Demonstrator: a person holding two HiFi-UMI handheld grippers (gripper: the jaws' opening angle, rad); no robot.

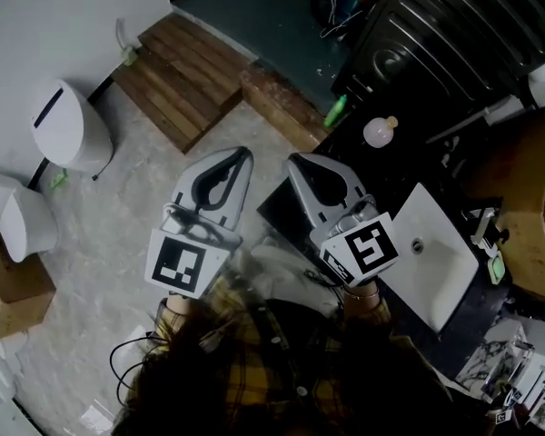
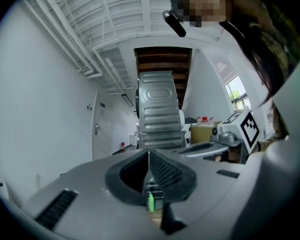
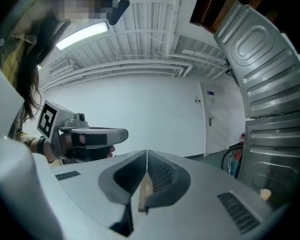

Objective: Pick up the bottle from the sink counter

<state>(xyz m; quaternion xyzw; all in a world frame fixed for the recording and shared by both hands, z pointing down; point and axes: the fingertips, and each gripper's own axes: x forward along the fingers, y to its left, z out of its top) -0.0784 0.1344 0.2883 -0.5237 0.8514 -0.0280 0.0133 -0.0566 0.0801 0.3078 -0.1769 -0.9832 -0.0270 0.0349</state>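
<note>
Left claw (image 1: 243, 153) and right claw (image 1: 296, 160) (both shut) hover near green bottle (image 1: 336, 110).

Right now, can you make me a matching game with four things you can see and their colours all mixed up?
Things:
1. slim bottle
2. sink
3. wooden step
4. counter

Colours:
A. black
B. green
C. white
D. brown

Right pairs: 1-B, 2-C, 3-D, 4-A.
</note>
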